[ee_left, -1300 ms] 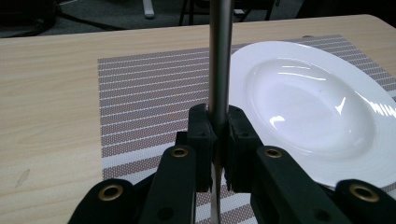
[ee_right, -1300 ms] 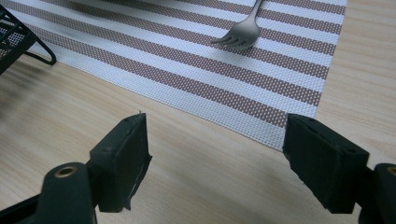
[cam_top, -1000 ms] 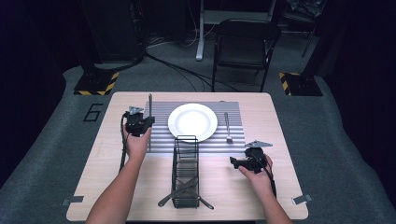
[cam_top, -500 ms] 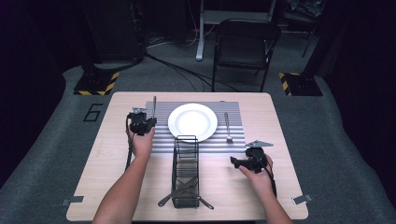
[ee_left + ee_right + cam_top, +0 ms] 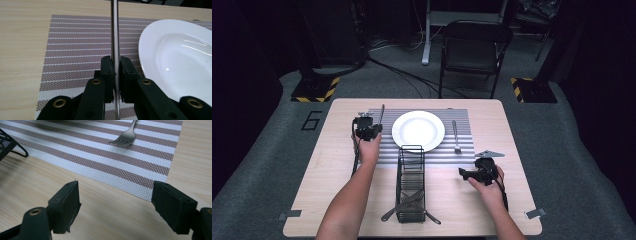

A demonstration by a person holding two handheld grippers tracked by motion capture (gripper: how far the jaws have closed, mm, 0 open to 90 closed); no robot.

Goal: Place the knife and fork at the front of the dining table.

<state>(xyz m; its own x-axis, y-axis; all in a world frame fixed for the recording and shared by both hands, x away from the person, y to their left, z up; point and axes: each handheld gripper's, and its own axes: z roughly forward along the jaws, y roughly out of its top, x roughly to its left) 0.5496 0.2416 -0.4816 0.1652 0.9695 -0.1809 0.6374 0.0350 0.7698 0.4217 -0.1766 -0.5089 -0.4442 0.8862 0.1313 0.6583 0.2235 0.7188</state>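
We see the left hand-held gripper (image 5: 115,72) clenched on a slim silver metal utensil handle (image 5: 114,32); the handle runs between its two black jaws and on toward the far edge of the desk. We cannot tell which kind of utensil it is. In the high view this left hand-held gripper (image 5: 368,126) sits over the left part of the striped brown-and-white woven placemat (image 5: 462,131), just beside the round white ceramic plate (image 5: 418,130) at the mat's middle.

The right hand-held gripper (image 5: 115,205) is released, jaws wide apart, over bare light wooden desk (image 5: 105,220) near the mat's near edge. Beyond it a silver metal fork (image 5: 125,138) lies on the mat, tines toward the near edge. A black wire cutlery basket (image 5: 411,181) stands at the desk's near middle, between our two hands, with utensils inside.
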